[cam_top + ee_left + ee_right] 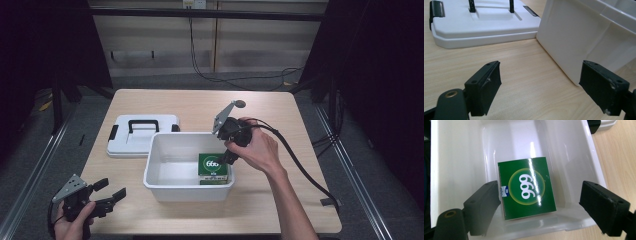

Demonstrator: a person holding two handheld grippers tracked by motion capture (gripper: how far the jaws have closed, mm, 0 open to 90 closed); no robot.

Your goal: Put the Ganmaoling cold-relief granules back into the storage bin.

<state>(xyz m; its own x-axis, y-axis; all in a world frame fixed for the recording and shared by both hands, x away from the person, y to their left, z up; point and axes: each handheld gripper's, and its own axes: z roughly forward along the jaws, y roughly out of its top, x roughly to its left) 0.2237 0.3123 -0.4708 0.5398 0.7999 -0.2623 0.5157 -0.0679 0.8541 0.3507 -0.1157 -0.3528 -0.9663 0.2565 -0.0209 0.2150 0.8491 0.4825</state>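
Lid (142,135) lies behind white bin (165,185); we see right claw (540,207) wide open above green 999 box (527,187), left claw (540,85) open, empty.

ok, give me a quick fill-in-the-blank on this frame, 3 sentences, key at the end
1. The green box lies inside the white ____.
2. The lid with the black handle lies on the table, ____ the bin.
3. The right gripper hangs over the green box with its jaws ____.

Missing words: bin; off; open
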